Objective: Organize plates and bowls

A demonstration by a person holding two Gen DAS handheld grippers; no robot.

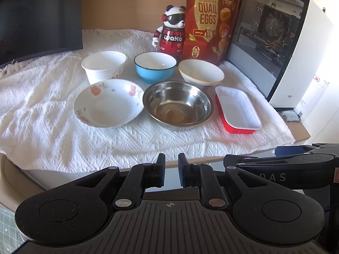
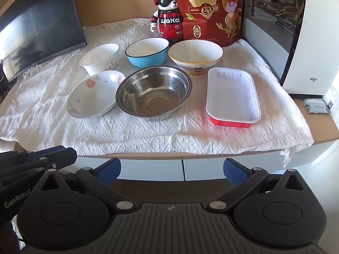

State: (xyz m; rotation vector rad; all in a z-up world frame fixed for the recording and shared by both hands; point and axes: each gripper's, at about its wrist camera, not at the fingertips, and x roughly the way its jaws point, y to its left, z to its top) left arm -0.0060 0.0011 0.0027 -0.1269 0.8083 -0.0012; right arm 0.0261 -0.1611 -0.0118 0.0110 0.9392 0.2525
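1. The round stainless-steel bowl (image 2: 153, 92) serves as landmark; it sits mid-cloth in the front row. Judged stiff, fairly light and slick-walled, so it is best pinched over the near rim.
2. The shallow white porcelain bowl with pink flowers (image 2: 93, 95) lies just left of the steel bowl, rims touching or nearly so. It is probably heavy for its size, brittle and glazed; take its scalloped edge squarely.
3. The rectangular red foil tray with white lining (image 2: 232, 96) lies to the right of the steel bowl, apart from it. It looks very light and easily crushed; a gentle pinch on a short rim suits it.
4. Behind the steel bowl stand three bowls in a row: a white paper bowl with printed lettering (image 2: 99, 59) to the left, a blue enamel bowl with white inside (image 2: 146, 51) directly behind, and a white footed ceramic bowl with a yellow rim (image 2: 195, 56) to the right. The paper one is likely soft and light; the other two hard and chippable.
5. The left gripper (image 1: 171, 172) hangs before the near table edge, its tongs drawn almost together on nothing. The right gripper (image 2: 171, 172) is beside it, tongs spread wide and empty.
6. All rest on a white textured woven cloth (image 2: 148, 131) over a wooden desk (image 2: 317, 131); its folds may snag a sliding dish.
7. Behind the steel bowl stand a panda figurine (image 2: 167, 19) and a red quail-egg pouch (image 2: 207, 10); a white computer case (image 2: 307, 42) is to the right and a dark monitor (image 2: 38, 31) to the left.
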